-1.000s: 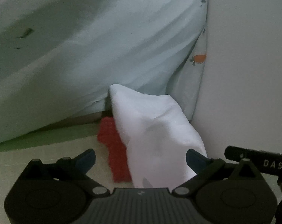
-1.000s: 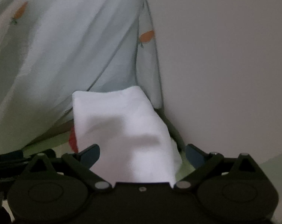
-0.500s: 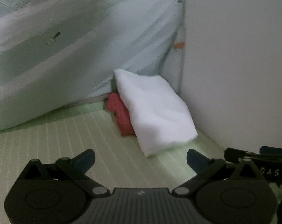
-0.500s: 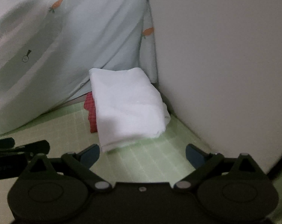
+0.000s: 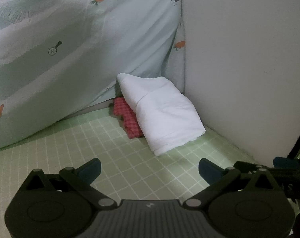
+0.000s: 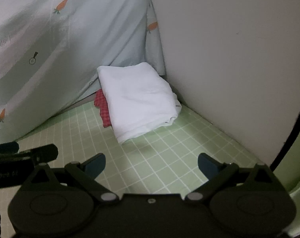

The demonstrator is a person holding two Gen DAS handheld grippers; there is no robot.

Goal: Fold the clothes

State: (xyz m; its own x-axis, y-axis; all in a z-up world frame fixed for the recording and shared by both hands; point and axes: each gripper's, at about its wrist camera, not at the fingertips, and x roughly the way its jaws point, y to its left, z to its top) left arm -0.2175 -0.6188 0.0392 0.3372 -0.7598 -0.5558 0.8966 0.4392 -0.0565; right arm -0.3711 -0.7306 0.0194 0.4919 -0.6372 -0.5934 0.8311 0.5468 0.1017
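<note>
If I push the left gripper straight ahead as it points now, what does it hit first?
Probably the folded white garment, lying in line beyond the open left gripper, atop the red checked cloth. Only bare green checked sheet lies between; depth is uncertain.

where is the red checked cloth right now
In both wrist views the red checked cloth lies on the green grid sheet, tucked under the left edge of the folded white garment, beside the carrot-print bedding.

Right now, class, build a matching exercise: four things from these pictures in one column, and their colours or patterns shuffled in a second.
Things:
1. folded garment
2. cloth under it
3. bed sheet
4. hanging fabric

Descriptions:
A. pale with carrot prints
B. white
C. green with white grid
D. red checked

Pairs: 1-B, 2-D, 3-C, 4-A
</note>
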